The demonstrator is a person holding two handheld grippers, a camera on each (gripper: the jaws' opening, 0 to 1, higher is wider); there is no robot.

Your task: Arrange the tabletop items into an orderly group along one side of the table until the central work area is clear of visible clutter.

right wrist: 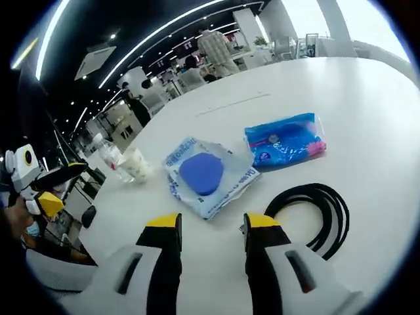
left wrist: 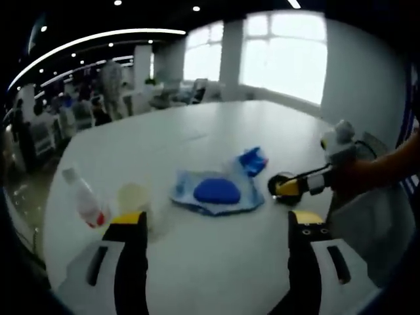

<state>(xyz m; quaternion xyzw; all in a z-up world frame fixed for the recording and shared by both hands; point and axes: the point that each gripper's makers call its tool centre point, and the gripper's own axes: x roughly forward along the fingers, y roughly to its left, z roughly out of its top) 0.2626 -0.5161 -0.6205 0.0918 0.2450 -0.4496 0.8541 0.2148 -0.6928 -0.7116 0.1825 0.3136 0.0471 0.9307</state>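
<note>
Currently both the left gripper [left wrist: 218, 228] and right gripper [right wrist: 212, 226] hover with jaws apart and empty above the white table [right wrist: 367, 105], blue pouch [right wrist: 201, 173] ahead.

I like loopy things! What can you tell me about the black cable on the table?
The black cable is a thin, rubbery-looking cord wound into a loose coil of several loops. It lies flat on the white table, near the right gripper, just beyond its jaws. It sits below the blue packet, apart from it. Nothing grips it. Its ends are hard to make out.
</note>
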